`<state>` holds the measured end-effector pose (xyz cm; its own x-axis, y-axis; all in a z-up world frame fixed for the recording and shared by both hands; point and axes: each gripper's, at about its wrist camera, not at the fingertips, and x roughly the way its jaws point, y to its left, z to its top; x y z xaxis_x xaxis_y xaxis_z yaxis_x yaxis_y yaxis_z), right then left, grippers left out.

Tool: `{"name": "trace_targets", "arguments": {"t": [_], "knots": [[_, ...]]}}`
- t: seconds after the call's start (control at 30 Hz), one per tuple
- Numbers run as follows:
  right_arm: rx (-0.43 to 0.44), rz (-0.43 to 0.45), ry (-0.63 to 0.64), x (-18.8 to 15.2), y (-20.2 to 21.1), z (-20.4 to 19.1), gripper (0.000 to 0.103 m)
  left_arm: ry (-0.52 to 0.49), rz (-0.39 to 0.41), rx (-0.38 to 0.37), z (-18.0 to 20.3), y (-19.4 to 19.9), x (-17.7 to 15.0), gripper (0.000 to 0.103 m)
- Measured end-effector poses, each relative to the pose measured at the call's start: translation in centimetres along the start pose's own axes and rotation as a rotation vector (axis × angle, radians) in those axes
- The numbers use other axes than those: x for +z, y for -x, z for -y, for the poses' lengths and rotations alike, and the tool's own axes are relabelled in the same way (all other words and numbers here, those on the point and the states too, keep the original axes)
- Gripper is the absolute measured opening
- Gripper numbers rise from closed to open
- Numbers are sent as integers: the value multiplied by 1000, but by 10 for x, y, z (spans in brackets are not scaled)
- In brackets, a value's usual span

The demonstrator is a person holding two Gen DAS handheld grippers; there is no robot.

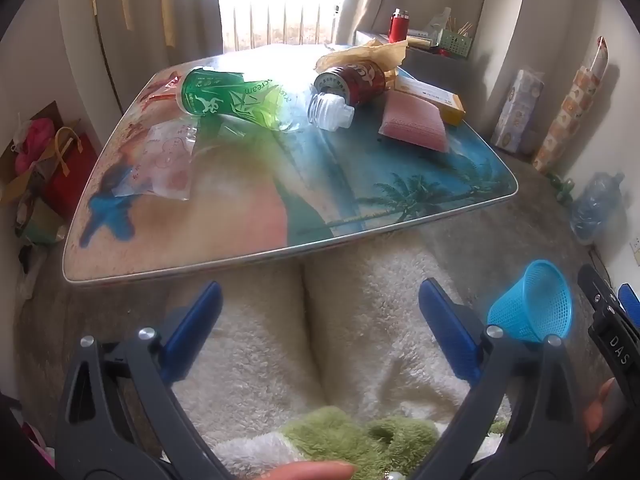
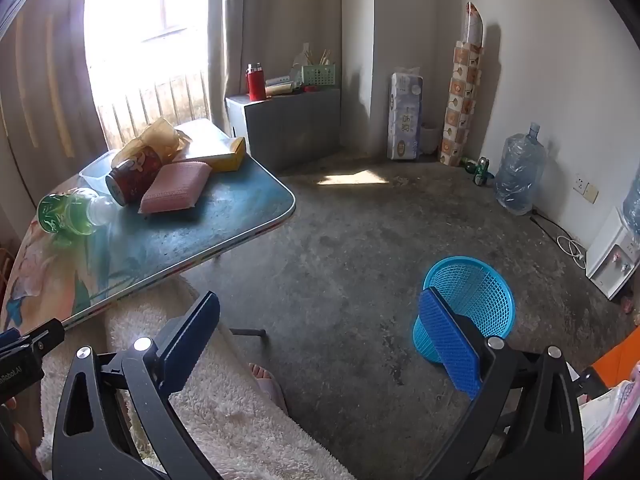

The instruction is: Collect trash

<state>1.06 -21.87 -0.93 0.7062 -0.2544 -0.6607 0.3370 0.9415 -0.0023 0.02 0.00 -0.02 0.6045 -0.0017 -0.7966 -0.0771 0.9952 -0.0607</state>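
A green plastic bottle (image 1: 236, 98) lies on its side on the beach-print table (image 1: 248, 216), beside a red can (image 1: 352, 80), a clear wrapper (image 1: 166, 160) and crumpled brown paper (image 1: 372, 54). The bottle (image 2: 74, 212) and can (image 2: 134, 178) also show in the right wrist view. A blue mesh bin (image 2: 470, 300) stands on the floor to the right, also in the left wrist view (image 1: 534, 300). My left gripper (image 1: 320, 312) is open and empty, short of the table's near edge. My right gripper (image 2: 320, 320) is open and empty above the floor, left of the bin.
A pink sponge (image 1: 414, 122) and a yellow box (image 1: 434, 98) lie on the table's right side. My lap in a fluffy white robe (image 1: 320, 340) sits below the grippers. A grey cabinet (image 2: 288, 124), a water jug (image 2: 518, 174) and bags (image 1: 44, 160) line the walls.
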Motion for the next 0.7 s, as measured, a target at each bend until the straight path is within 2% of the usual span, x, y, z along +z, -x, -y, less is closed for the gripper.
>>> {"name": "trace_targets", "arguments": {"t": [0.7], "knots": [[0,4,7,0,2,-2,97,4,0,0,-3,-4,-1,95]]}}
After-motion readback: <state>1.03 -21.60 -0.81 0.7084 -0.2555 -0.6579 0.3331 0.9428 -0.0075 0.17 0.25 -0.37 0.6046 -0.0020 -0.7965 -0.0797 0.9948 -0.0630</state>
